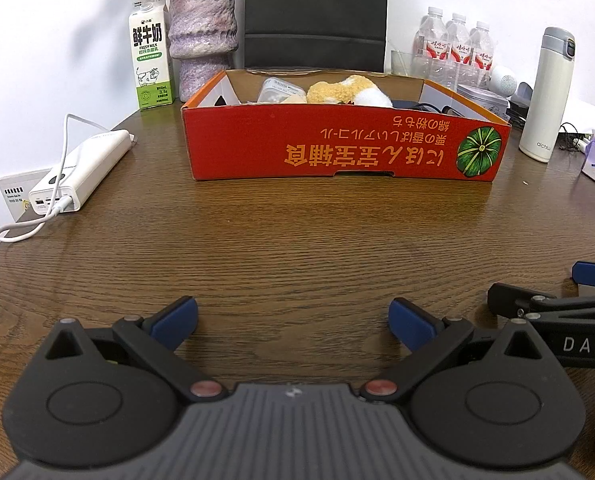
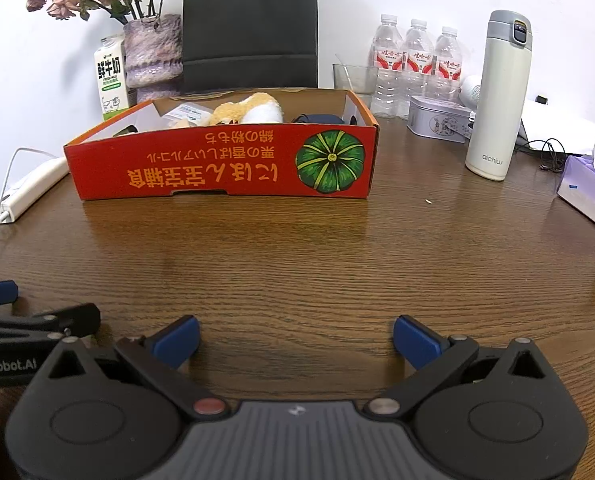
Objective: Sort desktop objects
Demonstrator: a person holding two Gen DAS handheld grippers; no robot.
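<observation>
An orange-red cardboard box [image 1: 337, 148] with a green pumpkin print stands at the table's middle back; it also shows in the right wrist view [image 2: 225, 164]. Inside lie a yellow and white plush toy [image 1: 349, 90], a clear plastic container [image 1: 279, 90] and a dark object [image 2: 317, 119]. My left gripper [image 1: 293, 322] is open and empty, low over the bare wood in front of the box. My right gripper [image 2: 295, 340] is open and empty beside it, to the right. Each gripper shows at the edge of the other's view.
A white power bank [image 1: 81, 170] with cable lies at the left. A milk carton [image 1: 151, 54], purple vase [image 1: 201, 36] and black bag [image 1: 315, 12] stand behind the box. Water bottles [image 2: 417, 60], a tin [image 2: 437, 118], a white flask [image 2: 497, 96] and a purple tissue pack [image 2: 589, 188] are at the right.
</observation>
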